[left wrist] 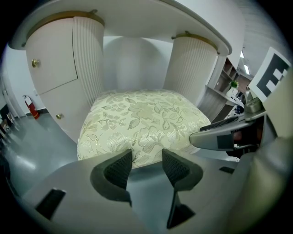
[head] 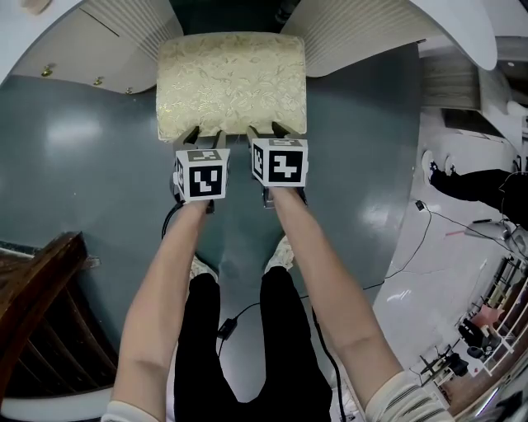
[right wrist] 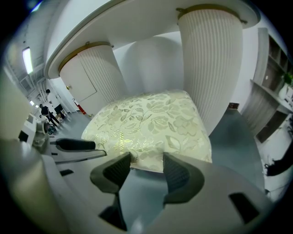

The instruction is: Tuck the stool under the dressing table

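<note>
At 12 o'clock in the head view, the stool (head: 231,82) stands with its far edge already in the gap between the desk's (head: 462,25) two ribbed pedestals, left (head: 124,33) and right (head: 363,33). Most of its cream floral cushion (head: 231,58) lies out in the open. The stool's legs are hidden under the cushion.

The left gripper (head: 206,138) and right gripper (head: 270,132) sit side by side at the cushion's 6 o'clock edge. Each has its fingers apart with nothing clamped. The tips meet the fabric and seem to touch it, which both gripper views bear out (left gripper (left wrist: 146,160), right gripper (right wrist: 146,162)).

What could go wrong, as I judge it:
- The two contact points are close together near the middle, so an uneven shove could turn the stool. A far corner at 11 or 1 o'clock could then catch a pedestal, as the gap looks only a little wider than the seat.
- The push is high, on soft padding. If the legs drag on the grey floor (head: 82,165), the stool may rock forward rather than slide.
- Open tips on slick brocade could ride up over the edge and lose their hold.
- A black cable (head: 227,325) trails by the person's feet at 6 o'clock, and stepping forward could snag it.
</note>
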Action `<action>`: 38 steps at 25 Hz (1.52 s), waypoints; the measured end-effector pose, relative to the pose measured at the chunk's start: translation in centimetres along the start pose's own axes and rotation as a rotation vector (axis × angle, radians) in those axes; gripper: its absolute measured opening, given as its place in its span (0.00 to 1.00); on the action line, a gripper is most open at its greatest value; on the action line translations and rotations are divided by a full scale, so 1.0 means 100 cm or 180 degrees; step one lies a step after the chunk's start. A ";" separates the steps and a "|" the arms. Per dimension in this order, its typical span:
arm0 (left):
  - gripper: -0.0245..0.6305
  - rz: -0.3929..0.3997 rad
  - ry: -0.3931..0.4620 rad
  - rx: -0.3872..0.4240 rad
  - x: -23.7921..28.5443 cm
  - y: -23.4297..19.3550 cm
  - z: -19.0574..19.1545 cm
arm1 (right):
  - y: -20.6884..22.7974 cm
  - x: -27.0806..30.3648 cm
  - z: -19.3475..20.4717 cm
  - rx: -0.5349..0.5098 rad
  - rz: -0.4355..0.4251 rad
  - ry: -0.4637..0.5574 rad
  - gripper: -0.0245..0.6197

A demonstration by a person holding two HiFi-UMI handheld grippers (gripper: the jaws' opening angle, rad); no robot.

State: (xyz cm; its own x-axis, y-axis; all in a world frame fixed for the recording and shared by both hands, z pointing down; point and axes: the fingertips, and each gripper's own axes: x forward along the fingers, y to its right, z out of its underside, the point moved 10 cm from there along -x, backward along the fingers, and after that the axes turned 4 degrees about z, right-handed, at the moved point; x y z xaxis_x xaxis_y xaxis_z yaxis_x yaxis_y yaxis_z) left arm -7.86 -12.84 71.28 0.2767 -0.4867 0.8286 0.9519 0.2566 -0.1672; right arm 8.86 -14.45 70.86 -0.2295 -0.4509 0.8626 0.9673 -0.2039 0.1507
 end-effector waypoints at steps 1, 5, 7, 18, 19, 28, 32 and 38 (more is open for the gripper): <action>0.34 0.0002 0.0000 -0.0010 0.002 0.000 -0.001 | 0.001 0.001 -0.002 -0.0003 0.0011 -0.0001 0.40; 0.34 0.0026 -0.0051 -0.0040 0.005 -0.002 -0.006 | 0.002 0.004 -0.007 -0.0042 0.0018 -0.0001 0.40; 0.34 0.0057 -0.0088 -0.0052 0.007 -0.003 -0.007 | 0.002 0.007 -0.007 -0.0052 0.0019 0.0005 0.40; 0.34 0.0041 -0.0146 -0.0014 0.008 -0.003 -0.011 | 0.003 0.004 -0.011 -0.0067 -0.0017 0.0036 0.40; 0.34 0.0041 -0.0153 -0.0010 0.009 -0.004 -0.011 | 0.003 0.006 -0.010 -0.0056 -0.0029 0.0036 0.40; 0.34 0.0006 -0.0112 0.0014 0.019 -0.008 -0.009 | 0.004 0.016 -0.009 -0.0054 -0.0022 0.0088 0.40; 0.34 -0.0038 -0.0097 0.0029 0.020 -0.007 -0.009 | 0.004 0.017 -0.008 -0.0065 -0.0024 0.0098 0.40; 0.34 0.0006 -0.0091 0.0078 0.025 -0.011 -0.009 | 0.003 0.021 -0.007 -0.0068 -0.0016 0.0117 0.40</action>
State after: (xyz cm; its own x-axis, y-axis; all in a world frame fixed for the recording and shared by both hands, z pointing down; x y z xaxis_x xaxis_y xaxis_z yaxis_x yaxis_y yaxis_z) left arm -8.12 -15.08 73.08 0.2742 -0.4622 0.8433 0.9479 0.2780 -0.1558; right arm 8.61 -16.04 72.42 -0.2384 -0.4814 0.8435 0.9637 -0.2246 0.1443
